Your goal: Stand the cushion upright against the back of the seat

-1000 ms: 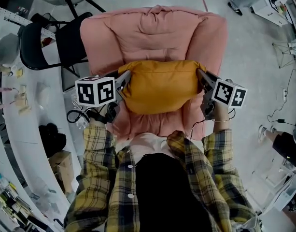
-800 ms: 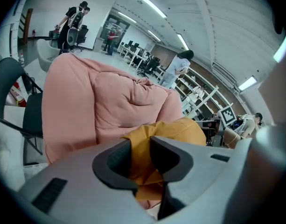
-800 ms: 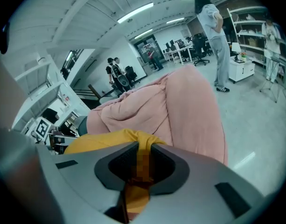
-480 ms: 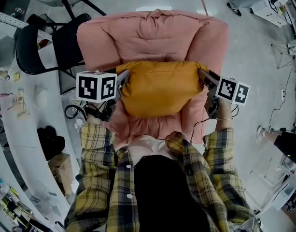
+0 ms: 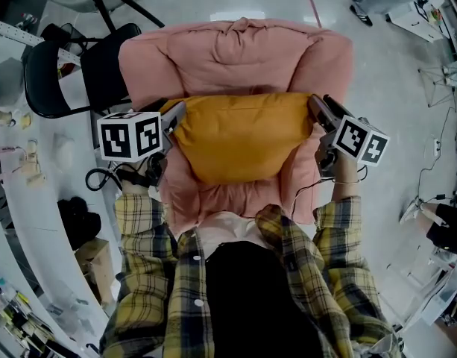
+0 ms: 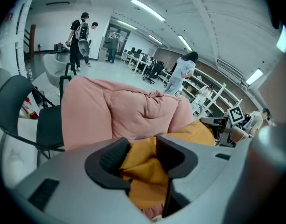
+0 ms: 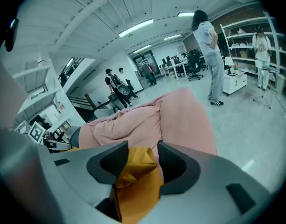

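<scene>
We have the orange cushion (image 5: 239,136) upright on the pink armchair (image 5: 235,51), leaning on its back, and the left gripper (image 5: 174,115) and right gripper (image 5: 320,105) have just been opening, jaws apart with a cushion corner loose between each, so only 2 withdrawals seem left.

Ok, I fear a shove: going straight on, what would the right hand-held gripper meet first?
The mustard-orange fabric cushion, whose corner lies between the jaws of the right hand-held gripper, which have just been opening; beyond it, probably the pink padded armchair.
</scene>
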The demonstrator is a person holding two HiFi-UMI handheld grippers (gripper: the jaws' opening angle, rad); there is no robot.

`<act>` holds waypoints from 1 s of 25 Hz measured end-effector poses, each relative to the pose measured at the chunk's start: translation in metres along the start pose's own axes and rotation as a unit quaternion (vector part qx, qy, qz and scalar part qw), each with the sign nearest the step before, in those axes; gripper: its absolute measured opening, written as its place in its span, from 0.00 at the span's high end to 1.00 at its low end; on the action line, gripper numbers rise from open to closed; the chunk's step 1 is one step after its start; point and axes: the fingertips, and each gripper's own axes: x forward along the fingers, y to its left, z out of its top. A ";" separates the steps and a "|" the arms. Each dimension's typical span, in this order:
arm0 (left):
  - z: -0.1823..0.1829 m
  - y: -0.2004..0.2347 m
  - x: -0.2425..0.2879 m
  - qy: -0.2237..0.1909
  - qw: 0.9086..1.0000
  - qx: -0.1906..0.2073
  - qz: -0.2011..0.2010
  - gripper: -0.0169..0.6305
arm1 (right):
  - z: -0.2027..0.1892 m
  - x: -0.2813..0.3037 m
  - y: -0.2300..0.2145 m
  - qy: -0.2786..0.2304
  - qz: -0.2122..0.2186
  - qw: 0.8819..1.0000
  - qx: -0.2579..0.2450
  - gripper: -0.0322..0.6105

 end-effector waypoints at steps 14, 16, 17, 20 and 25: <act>0.030 -0.030 -0.040 -0.087 0.996 0.022 -0.004 0.68 | 0.041 -0.035 0.035 -0.082 0.012 0.994 -0.074 0.64; 0.028 -0.044 -0.042 -0.093 0.995 0.026 -0.016 0.68 | 0.044 -0.044 0.043 -0.092 0.025 0.992 -0.079 0.64; 0.027 -0.052 -0.044 -0.097 0.995 0.028 -0.022 0.70 | 0.044 -0.049 0.047 -0.097 0.031 0.991 -0.082 0.64; 0.023 -0.077 -0.051 -0.114 0.992 0.034 -0.038 0.78 | 0.040 -0.067 0.060 -0.106 0.047 0.988 -0.099 0.64; 0.014 -0.124 -0.069 -0.147 0.986 0.046 -0.066 0.87 | 0.031 -0.107 0.082 -0.140 0.076 0.980 -0.118 0.71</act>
